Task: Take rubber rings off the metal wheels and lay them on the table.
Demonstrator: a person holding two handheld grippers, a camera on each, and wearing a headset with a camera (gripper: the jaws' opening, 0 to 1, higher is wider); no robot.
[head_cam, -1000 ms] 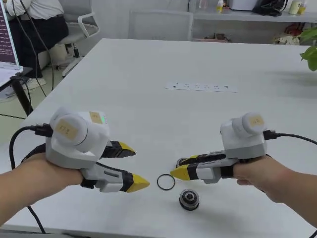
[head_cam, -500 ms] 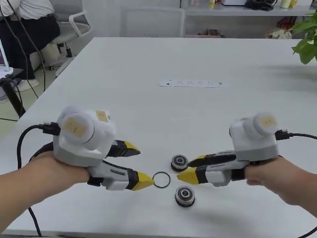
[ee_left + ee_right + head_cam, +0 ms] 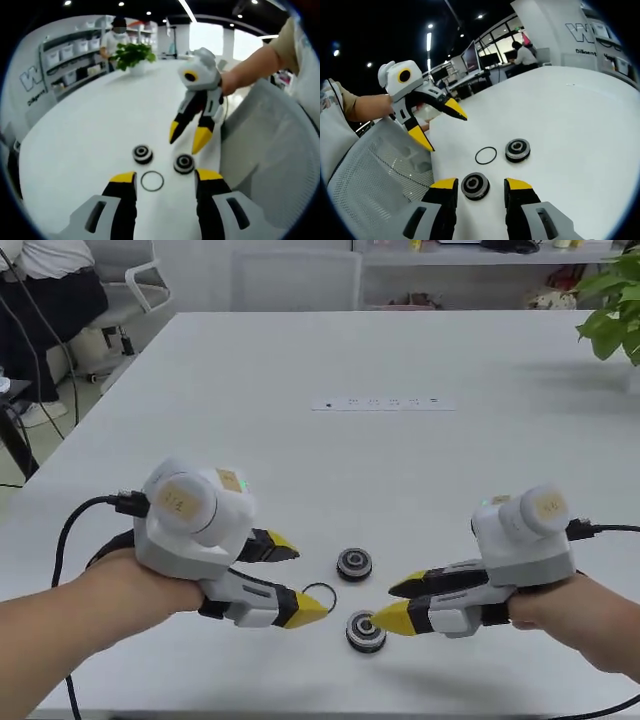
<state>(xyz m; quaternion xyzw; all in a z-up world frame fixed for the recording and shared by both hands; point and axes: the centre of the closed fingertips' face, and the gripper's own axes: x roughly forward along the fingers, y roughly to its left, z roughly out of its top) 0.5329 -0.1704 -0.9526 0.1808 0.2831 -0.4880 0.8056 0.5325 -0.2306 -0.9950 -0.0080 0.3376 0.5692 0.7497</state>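
Both grippers gape: the right gripper (image 3: 392,603) straddles the near metal wheel (image 3: 475,186), whose thin, stretchy rubber ring probably peels best pinched at the rim, while a freed ring (image 3: 152,180) lies at its 10 o'clock in the head view, between the left gripper's (image 3: 300,577) jaws.

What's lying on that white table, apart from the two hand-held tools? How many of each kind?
metal wheels: 2
loose rubber ring: 1
power strip: 1
Total: 4
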